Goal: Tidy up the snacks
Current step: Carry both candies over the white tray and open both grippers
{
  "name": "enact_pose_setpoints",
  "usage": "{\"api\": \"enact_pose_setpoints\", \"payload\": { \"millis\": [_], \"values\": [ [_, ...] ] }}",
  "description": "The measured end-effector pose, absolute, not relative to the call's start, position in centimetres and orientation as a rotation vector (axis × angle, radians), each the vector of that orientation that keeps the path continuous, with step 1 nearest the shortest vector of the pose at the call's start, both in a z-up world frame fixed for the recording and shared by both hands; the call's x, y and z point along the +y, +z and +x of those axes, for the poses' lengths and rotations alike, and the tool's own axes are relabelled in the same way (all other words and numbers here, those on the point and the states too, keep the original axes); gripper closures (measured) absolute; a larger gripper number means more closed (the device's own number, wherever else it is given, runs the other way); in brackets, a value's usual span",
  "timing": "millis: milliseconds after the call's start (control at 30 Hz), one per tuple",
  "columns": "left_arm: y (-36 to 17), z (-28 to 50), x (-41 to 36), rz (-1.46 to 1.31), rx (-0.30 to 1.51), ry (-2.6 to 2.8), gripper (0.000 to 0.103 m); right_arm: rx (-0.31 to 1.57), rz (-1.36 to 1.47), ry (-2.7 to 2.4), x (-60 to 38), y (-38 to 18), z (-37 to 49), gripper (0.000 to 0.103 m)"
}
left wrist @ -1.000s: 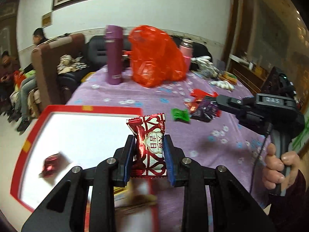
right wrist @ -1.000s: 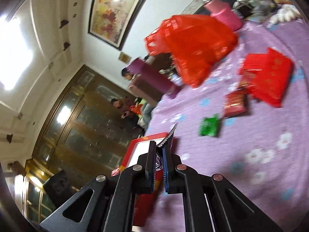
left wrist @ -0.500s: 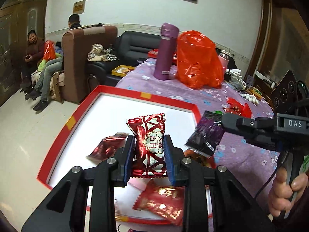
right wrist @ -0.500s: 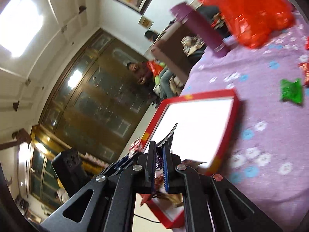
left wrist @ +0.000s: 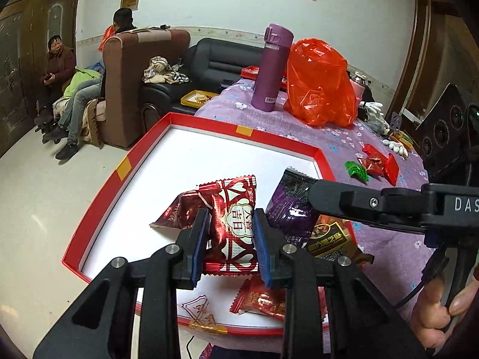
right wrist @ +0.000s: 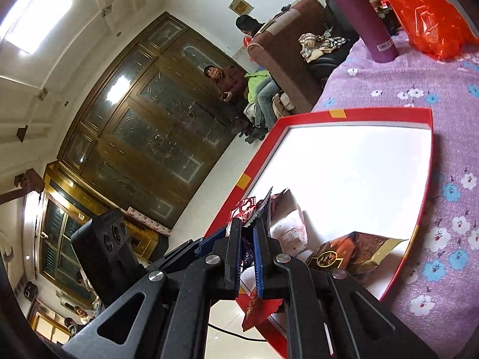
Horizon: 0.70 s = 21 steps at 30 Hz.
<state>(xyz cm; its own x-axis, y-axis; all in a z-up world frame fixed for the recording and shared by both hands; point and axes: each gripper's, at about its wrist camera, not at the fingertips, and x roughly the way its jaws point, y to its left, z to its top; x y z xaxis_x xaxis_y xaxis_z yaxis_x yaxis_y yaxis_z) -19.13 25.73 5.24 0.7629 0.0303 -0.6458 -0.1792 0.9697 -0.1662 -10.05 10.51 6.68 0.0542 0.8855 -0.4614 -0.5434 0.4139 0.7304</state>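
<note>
My left gripper (left wrist: 230, 240) is shut on a red and white snack packet (left wrist: 232, 227), held upright above the red-rimmed white tray (left wrist: 209, 127). My right gripper (right wrist: 247, 254) comes in from the right, shut on a flat dark purple packet (left wrist: 292, 208) that hangs over the tray beside the red one. In the right wrist view this purple packet (right wrist: 263, 206) shows edge-on between the blue pads. Inside the tray lie a dark red packet (left wrist: 176, 212), a brown and gold packet (left wrist: 329, 239) and another red packet (left wrist: 260, 300).
A purple flask (left wrist: 271, 67) and an orange plastic bag (left wrist: 320, 86) stand at the back of the purple flowered tablecloth (left wrist: 389, 245). A green candy (left wrist: 356, 170) and red packets (left wrist: 378, 163) lie right of the tray. People sit on sofas at the far left. A hand (left wrist: 440, 311) holds the right gripper.
Both grippers have travelled left from the tablecloth to above the tray, each still holding its packet. The purple packet now hangs next to the red one.
</note>
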Motion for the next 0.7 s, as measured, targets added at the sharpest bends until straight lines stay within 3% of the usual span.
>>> {"api": "enact_pose_setpoints", "payload": {
  "millis": [300,400,467,567,700],
  "values": [
    [5.4,-19.1,25.7,-0.225,0.703,0.137,0.074,1.027,0.388,1.111,10.9,7.0,-10.3,0.093],
    [5.4,-19.0,26.1,-0.238,0.713,0.150,0.065,1.022,0.379,1.102,10.5,7.2,-10.3,0.090],
    [5.4,-19.0,26.3,-0.255,0.716,0.163,0.048,1.007,0.386,1.089,9.8,7.4,-10.2,0.079],
    [5.6,-19.3,26.8,-0.273,0.713,0.186,0.047,0.991,0.401,1.050,8.0,7.5,-9.5,0.058],
    [6.4,-19.8,26.9,-0.241,0.682,0.234,0.046,0.969,0.439,0.986,4.1,7.4,-8.3,0.054]
  ]
}}
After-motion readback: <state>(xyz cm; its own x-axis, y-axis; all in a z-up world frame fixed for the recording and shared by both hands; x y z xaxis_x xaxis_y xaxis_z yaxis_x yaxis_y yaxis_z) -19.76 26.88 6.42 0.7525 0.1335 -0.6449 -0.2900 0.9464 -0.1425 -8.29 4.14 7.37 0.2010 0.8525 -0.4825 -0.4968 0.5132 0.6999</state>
